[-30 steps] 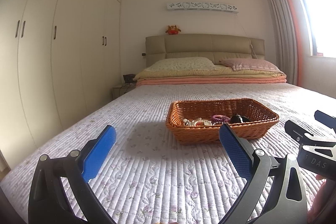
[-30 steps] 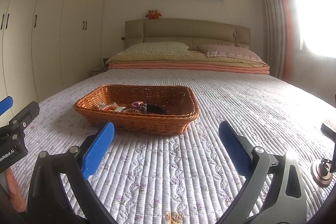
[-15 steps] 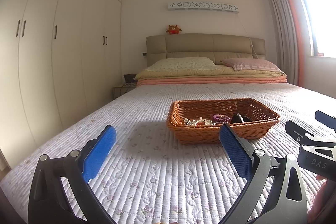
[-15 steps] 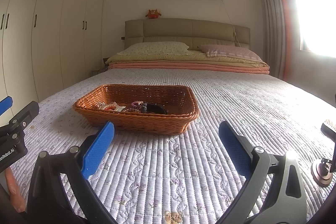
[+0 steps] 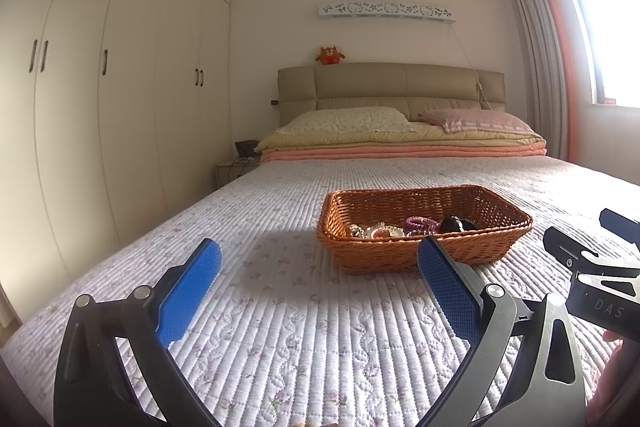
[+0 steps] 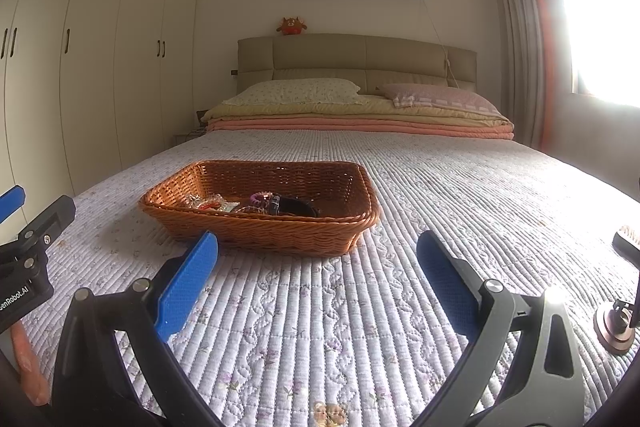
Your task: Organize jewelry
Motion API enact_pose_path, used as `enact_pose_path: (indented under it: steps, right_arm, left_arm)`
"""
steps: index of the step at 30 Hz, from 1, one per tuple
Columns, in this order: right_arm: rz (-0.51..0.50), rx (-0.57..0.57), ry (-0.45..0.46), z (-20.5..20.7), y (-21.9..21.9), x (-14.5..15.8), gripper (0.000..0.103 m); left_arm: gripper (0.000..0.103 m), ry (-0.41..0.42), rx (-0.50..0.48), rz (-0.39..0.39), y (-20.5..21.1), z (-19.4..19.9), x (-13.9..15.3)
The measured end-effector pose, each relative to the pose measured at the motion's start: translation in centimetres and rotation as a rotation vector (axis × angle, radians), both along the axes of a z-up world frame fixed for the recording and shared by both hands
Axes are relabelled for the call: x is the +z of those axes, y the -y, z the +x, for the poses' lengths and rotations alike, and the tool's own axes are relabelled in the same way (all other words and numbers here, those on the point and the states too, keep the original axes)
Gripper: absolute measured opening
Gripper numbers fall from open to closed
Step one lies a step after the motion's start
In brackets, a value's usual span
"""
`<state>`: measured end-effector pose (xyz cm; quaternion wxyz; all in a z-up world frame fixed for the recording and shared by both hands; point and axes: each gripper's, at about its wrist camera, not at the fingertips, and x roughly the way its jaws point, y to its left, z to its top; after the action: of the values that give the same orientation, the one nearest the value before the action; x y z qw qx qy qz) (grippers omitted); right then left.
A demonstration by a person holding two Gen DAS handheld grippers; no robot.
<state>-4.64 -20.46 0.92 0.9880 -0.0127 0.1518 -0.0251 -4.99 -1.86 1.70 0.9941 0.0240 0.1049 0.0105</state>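
Your bed (image 5: pixel 304 327) fills the room ahead, covered in a quilted white spread with small flowers, and the basket (image 5: pixel 404 259) on it is the landmark for everything else. Beyond the basket, folded blankets (image 5: pixel 400 147) and two pillows (image 5: pixel 348 119) lie against the headboard (image 5: pixel 392 83). A tall white wardrobe (image 5: pixel 120 87) runs along the wall to the basket's left.

The basket itself is brown wicker and sits flat on the spread. The jewelry (image 6: pixel 256 203) lies heaped in its bottom, toward the near wall: pale beaded pieces, a purple bracelet (image 5: pixel 420 223) and something dark (image 5: pixel 456 225) whose kind you cannot make out.

Your left gripper (image 5: pixel 318 283) hovers short of the basket's near-left corner, fingers spread wide, nothing between them. Your right gripper (image 6: pixel 316 275) hangs short of the basket's near-right side, its fingers spread just as wide and holding nothing.

Right of the basket, close to you, a small round brown base (image 6: pixel 614 327) stands on the spread.
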Motion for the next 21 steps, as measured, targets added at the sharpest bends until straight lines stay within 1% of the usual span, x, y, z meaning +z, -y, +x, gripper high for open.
enact_pose_path:
  steps: [14,21]
  right_arm:
    - [-0.001,0.003,-0.002,0.14,-0.10,0.01,0.095]
    - [0.017,0.003,-0.007,0.33,0.13,-0.05,0.095]
  left_arm:
    - [0.095,0.000,-0.003,0.000,0.13,0.09,-0.06]
    - [0.095,0.003,-0.005,0.005,0.27,0.18,-0.14]
